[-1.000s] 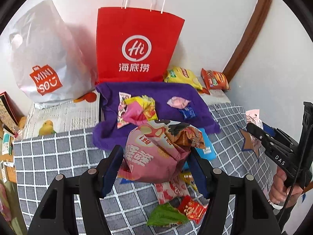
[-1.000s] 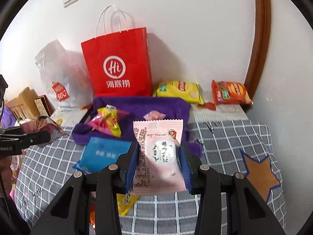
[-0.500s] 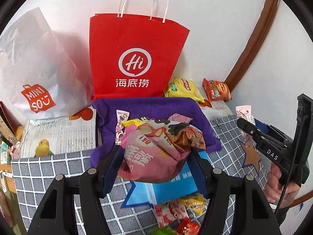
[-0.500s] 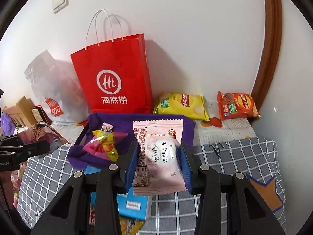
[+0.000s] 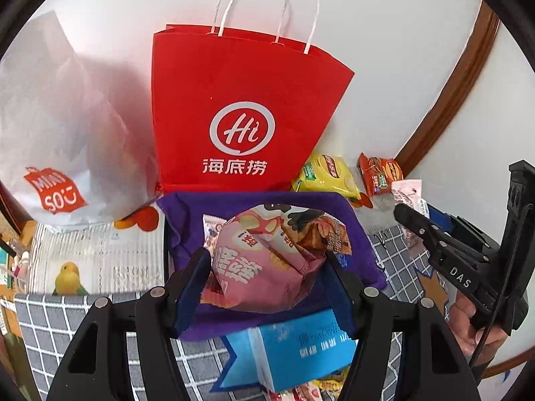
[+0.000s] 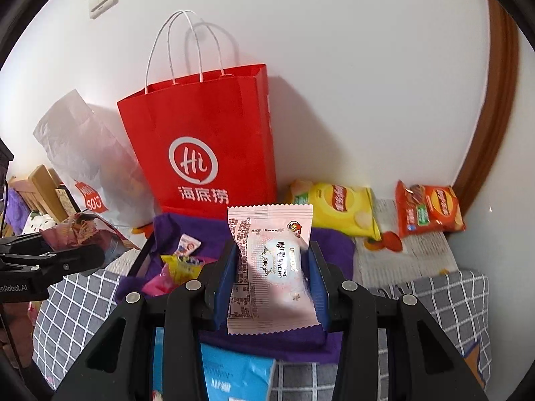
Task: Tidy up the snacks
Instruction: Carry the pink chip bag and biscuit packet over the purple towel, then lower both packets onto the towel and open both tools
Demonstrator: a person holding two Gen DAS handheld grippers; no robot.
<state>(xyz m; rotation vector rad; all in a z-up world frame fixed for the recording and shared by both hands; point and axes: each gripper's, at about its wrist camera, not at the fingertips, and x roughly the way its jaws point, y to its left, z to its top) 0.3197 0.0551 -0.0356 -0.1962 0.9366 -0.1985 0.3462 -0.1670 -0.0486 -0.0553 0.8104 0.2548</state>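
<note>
My left gripper (image 5: 267,264) is shut on a crumpled pink snack bag (image 5: 267,267) and holds it above the purple cloth bin (image 5: 187,210). My right gripper (image 6: 272,267) is shut on a flat pink snack packet (image 6: 271,267), also above the purple bin (image 6: 334,247). The right gripper shows at the right of the left wrist view (image 5: 411,220) with its packet (image 5: 406,190). The left gripper shows at the left of the right wrist view (image 6: 80,254) with its bag (image 6: 83,227). Small wrapped snacks (image 6: 180,264) lie in the bin.
A red paper bag (image 5: 240,107) and a white plastic bag (image 5: 60,127) stand against the wall. Yellow (image 6: 337,207) and orange (image 6: 428,210) chip bags lie at the back right. A blue packet (image 5: 301,344) lies on the checked cloth (image 6: 444,300).
Both grippers have moved forward toward the wall with their snacks, from over the checked cloth to over the purple bin. The red bag looms larger.
</note>
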